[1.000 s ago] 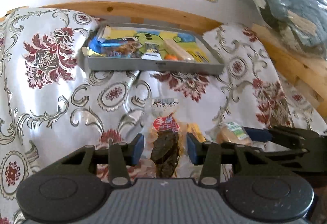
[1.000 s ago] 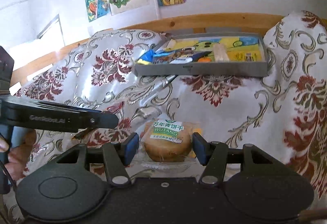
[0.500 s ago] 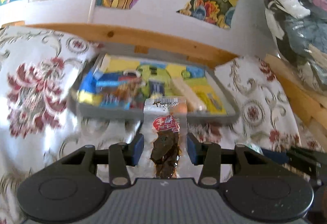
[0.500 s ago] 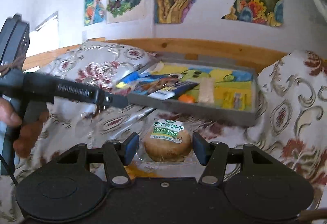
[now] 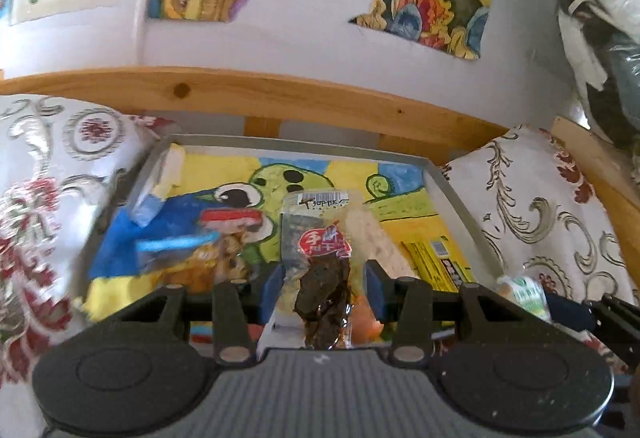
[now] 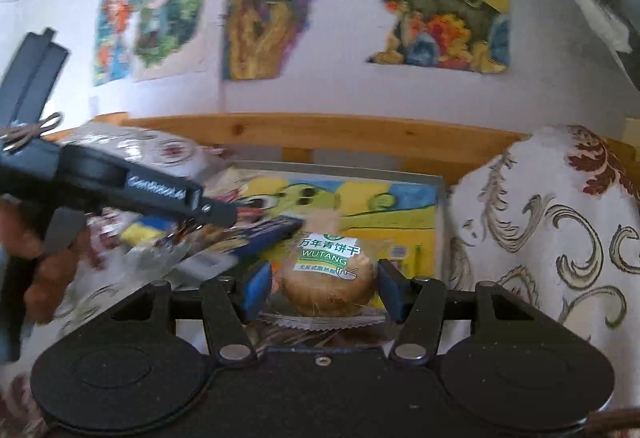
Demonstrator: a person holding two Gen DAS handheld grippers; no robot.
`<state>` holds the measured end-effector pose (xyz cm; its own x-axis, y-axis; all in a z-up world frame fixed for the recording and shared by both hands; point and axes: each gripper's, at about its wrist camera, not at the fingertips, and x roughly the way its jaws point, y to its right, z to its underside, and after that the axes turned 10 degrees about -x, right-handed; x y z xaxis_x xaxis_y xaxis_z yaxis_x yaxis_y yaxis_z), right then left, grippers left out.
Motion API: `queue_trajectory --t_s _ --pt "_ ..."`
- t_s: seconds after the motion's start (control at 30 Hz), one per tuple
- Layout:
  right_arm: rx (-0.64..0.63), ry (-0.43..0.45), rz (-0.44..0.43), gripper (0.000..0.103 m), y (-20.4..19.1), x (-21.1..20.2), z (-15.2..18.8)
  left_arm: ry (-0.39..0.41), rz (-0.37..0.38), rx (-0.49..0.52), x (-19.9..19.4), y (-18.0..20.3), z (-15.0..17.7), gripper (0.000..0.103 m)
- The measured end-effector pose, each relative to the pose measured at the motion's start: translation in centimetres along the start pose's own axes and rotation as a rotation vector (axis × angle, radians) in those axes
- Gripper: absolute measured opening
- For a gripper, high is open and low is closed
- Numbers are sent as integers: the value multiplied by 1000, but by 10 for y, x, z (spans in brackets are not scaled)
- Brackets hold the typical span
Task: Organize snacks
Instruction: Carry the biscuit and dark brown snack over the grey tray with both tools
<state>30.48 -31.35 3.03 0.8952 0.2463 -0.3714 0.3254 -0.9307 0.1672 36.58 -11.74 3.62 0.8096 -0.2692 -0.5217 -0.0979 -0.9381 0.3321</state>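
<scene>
Snacks are held in both claws above a grey tray (image 5: 460,206) that lies on a flowered cloth (image 5: 560,222), close to a wooden rail (image 5: 280,94) along the wall.

The left claw (image 5: 325,284) is closed on a clear packet of dark dried snack (image 5: 320,262) with a red label. The packet stands upright between the blue pads (image 5: 270,288) and its top edge reaches over the middle of the tray. Under it the tray floor shows a yellow and green drawing. On the left half several wrappers (image 5: 160,250) are piled, blurred. A pale long snack (image 5: 376,234) lies just right of the packet, and a yellow flat packet (image 5: 436,262) lies near the right wall of the tray. Between them and the far wall the floor is bare, so open room is mostly at the back and the right centre.

The right claw (image 6: 325,288) is closed on a wrapped round biscuit (image 6: 328,278) with a green and white label; the pads touch the wrapper edges on both sides. It is over the near right part of the tray, and the right tray wall (image 6: 440,206) is just beside it. In the right wrist view the left tool crosses from the left, held by a hand (image 6: 44,262), and its tip is over the piled wrappers, near the biscuit. Beyond the right wall the cloth rises in a high fold.
</scene>
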Motion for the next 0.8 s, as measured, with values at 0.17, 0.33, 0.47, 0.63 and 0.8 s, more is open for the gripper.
queue_trajectory --t_s 0.17,0.33,0.47,0.63,0.8 --pt "58 -34 63 59 16 29 2 -30 -18 24 30 8 -9 48" --pt "57 -66 85 59 20 48 4 -44 -47 57 49 16 -9 49" --pt "52 -81 92 59 22 58 6 -68 -63 66 58 19 -9 49" --pt "60 -88 99 59 23 63 8 -84 -68 70 64 21 -8 49" --pt "59 -94 103 59 21 65 11 -86 -63 72 65 21 -7 49"
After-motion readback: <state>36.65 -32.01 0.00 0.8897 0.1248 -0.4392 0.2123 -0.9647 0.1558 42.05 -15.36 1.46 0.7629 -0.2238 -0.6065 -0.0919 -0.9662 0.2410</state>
